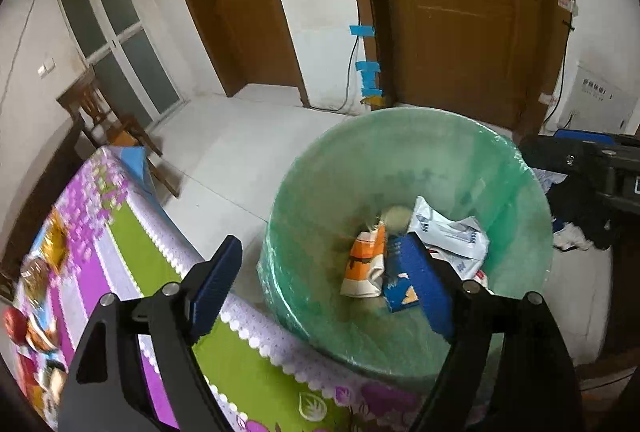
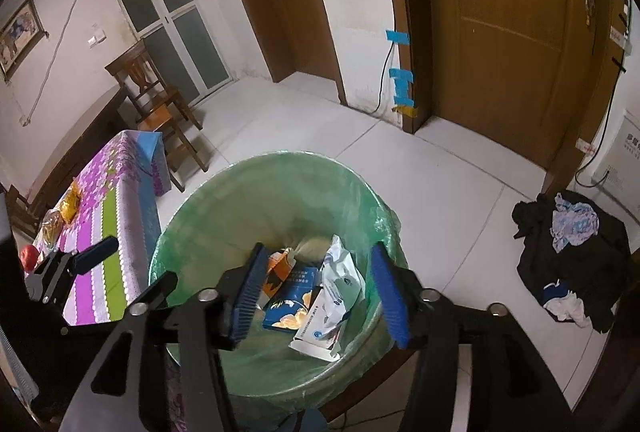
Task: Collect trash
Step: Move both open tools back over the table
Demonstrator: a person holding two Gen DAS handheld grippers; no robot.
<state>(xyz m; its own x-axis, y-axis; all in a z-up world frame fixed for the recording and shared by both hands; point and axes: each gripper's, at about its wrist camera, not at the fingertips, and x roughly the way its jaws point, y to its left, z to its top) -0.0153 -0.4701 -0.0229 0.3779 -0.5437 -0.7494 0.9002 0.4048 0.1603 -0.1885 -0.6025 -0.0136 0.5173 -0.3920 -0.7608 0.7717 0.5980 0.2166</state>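
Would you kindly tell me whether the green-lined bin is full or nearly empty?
Nearly empty: the green-lined bin holds only some cartons and wrappers at its bottom.

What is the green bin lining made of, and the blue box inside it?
The green lining looks like thin, glossy plastic film: see-through, wrinkled, folded over the rim. The blue box seems printed cardboard, with flat faces and sharp edges, though I can't be sure.
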